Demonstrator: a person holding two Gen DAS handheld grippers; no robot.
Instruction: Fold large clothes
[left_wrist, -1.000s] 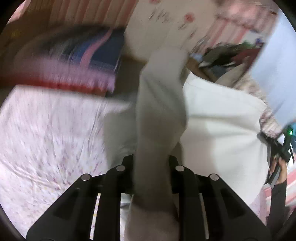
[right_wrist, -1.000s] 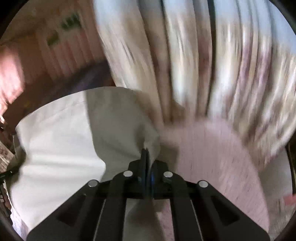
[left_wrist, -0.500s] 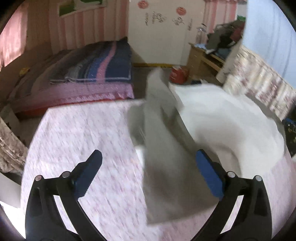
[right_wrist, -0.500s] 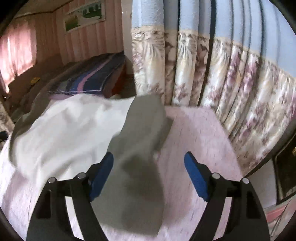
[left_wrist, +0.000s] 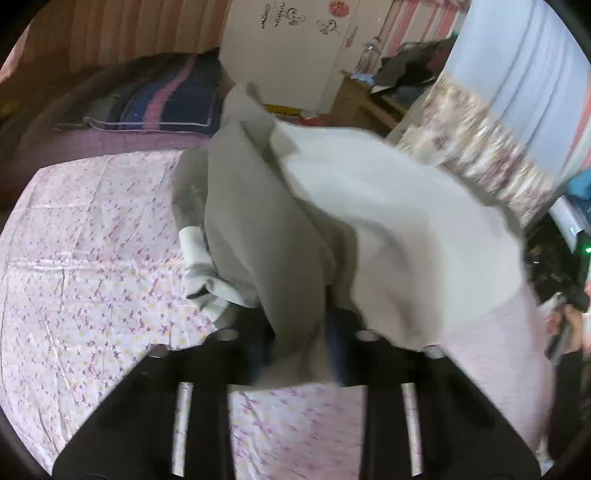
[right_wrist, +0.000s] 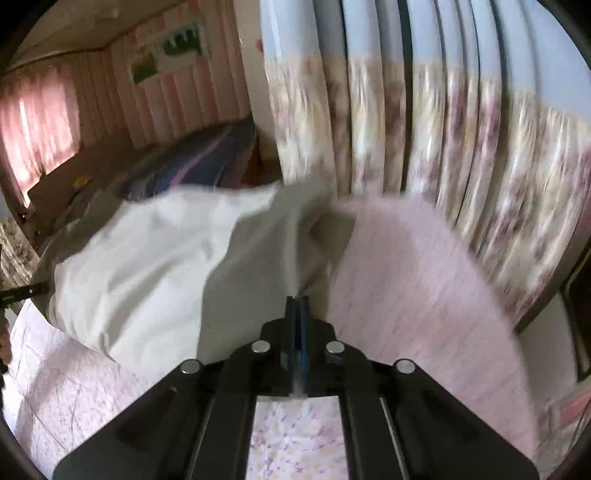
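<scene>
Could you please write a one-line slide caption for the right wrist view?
Right gripper shut on an edge of the white garment lifted above the pink floral bedsheet, patterned curtain behind.

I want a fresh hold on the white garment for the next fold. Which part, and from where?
In my judgement, take the white garment at its loose near hem, coming in low from the near side over the floral sheet. That edge hangs free and thin; the middle billows.
</scene>
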